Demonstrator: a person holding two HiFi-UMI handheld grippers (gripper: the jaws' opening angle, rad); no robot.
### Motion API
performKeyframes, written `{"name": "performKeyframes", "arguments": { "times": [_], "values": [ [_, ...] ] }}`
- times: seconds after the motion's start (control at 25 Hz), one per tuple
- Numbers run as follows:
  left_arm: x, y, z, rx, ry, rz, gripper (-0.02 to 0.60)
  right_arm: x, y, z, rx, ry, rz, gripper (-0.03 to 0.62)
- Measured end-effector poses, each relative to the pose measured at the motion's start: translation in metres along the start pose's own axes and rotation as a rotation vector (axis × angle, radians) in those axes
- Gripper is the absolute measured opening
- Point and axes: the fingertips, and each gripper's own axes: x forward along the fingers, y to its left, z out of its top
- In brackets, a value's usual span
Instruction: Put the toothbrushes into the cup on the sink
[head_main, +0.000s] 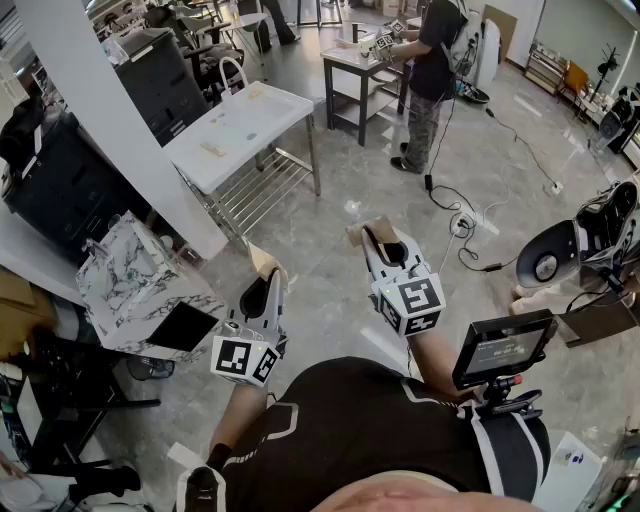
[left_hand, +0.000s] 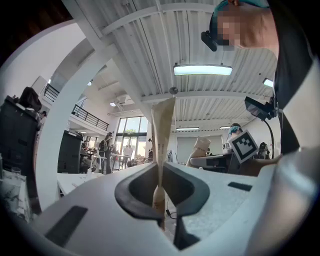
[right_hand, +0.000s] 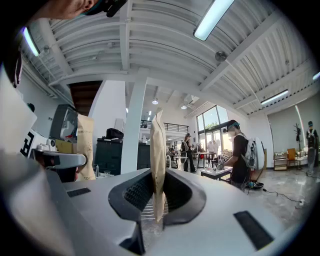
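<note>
Packets (left_hand: 162, 130) (right_hand: 157, 150), two: one clamped in left gripper (head_main: 270, 283), one in right gripper (head_main: 378, 243).

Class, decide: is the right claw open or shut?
Shut: the right claw clamps a brown paper packet tightly between its jaws.

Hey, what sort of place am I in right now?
Probably a large open workshop or lab hall: a white metal-framed table, cables trailing over the grey tiled floor, and another person working at a second table.
</note>
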Motion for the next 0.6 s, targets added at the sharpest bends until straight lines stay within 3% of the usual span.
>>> {"name": "performKeyframes", "arguments": {
  "times": [0.16, 0.6],
  "values": [
    [-0.0034, -0.0019, 0.0032, 0.018, 0.008, 0.001, 0.028, -0.002, 0.0046, -0.0011, 0.011, -0.006, 0.003, 0.055],
    [-0.0059, -0.0012, -0.0011, -0.022, 0.002, 0.019, 0.028, -0.0031, 0.0089, 0.0021, 0.005, -0.006, 0.011, 0.055]
  ]
}}
